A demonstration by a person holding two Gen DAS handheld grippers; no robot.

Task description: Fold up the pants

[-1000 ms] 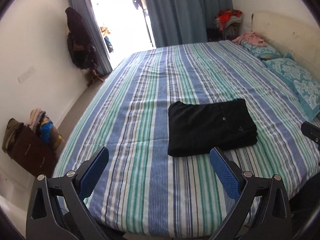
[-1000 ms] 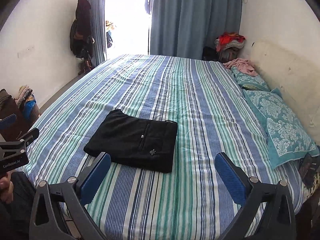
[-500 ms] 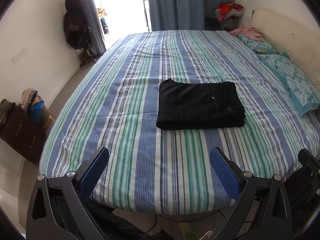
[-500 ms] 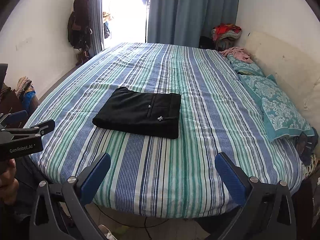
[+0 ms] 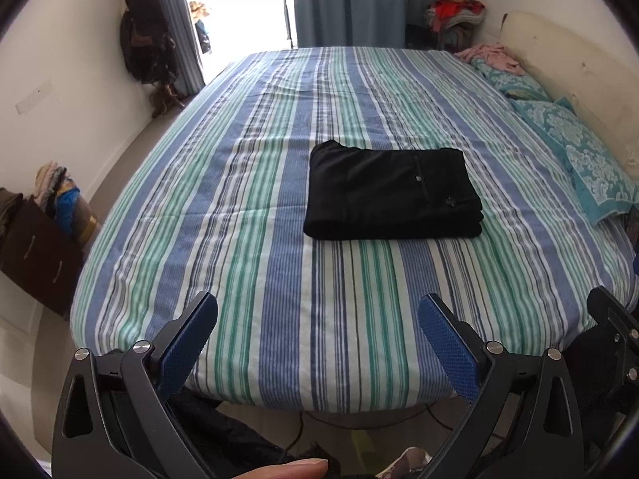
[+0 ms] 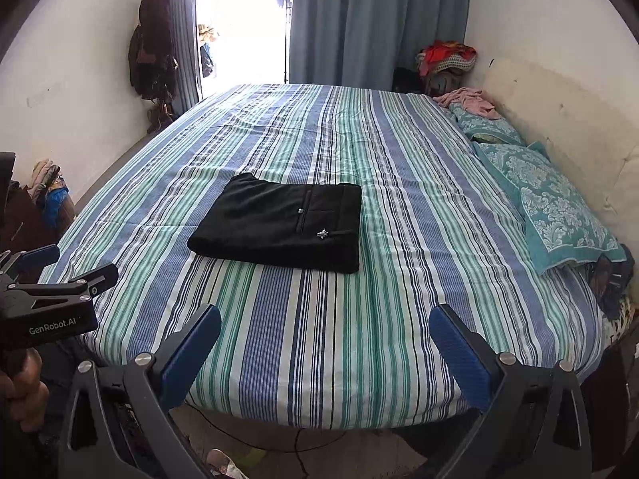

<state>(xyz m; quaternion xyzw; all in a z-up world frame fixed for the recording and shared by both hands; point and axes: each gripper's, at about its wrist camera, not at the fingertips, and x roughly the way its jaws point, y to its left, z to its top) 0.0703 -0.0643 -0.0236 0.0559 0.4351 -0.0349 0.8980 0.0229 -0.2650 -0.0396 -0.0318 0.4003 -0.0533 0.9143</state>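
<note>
Both tongs are spread wide and empty, hanging off the foot of the bed (image 5: 279, 319). From the left tongs (image 5: 317, 343) the folded pants (image 5: 391, 199) sit ahead and slightly right, long side crossways; from the right tongs (image 6: 325, 353), ahead-left. Looks done to me.

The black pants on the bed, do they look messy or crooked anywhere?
Nothing stands out. The black pants lie flat in a tidy folded rectangle on the striped bed. Both grippers are open and well clear of them.
</note>
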